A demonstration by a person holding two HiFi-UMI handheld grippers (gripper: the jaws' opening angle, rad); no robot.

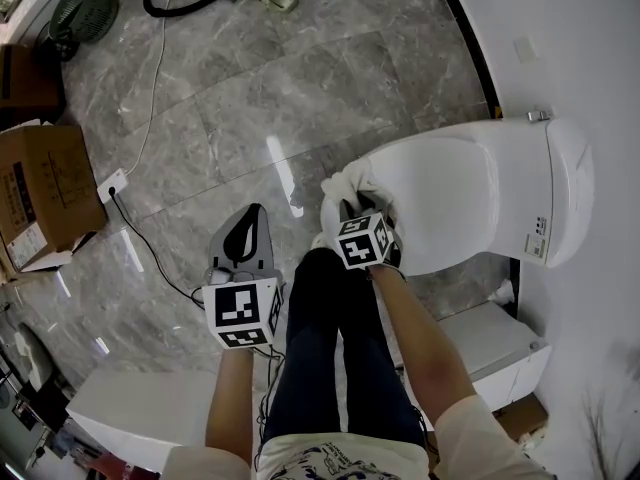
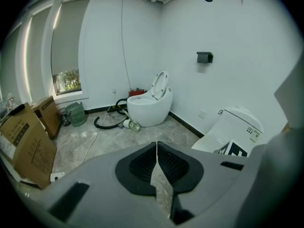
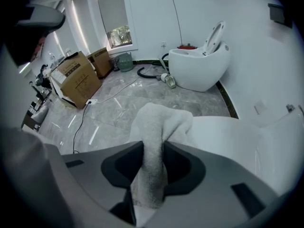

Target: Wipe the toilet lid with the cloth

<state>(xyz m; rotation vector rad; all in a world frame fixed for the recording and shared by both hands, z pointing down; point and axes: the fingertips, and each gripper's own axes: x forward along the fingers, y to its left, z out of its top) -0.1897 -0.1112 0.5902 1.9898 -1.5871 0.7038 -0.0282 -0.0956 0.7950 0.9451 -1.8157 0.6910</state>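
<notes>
The fingers of my right gripper point(image 3: 153, 158) were clamped on the cloth point(image 3: 160, 120), which bunched just beyond them at the near end of the lid point(image 3: 228, 137). I judged it needed pressing flat, then long overlapping strokes outward. The fingers of my left gripper point(image 2: 156, 167) were together, empty, well aside.

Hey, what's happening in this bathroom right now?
A person holds a gripper in each hand. The right gripper is shut on a white cloth, bunched at the front edge of the closed toilet lid. The left gripper hangs shut and empty over the floor.
</notes>
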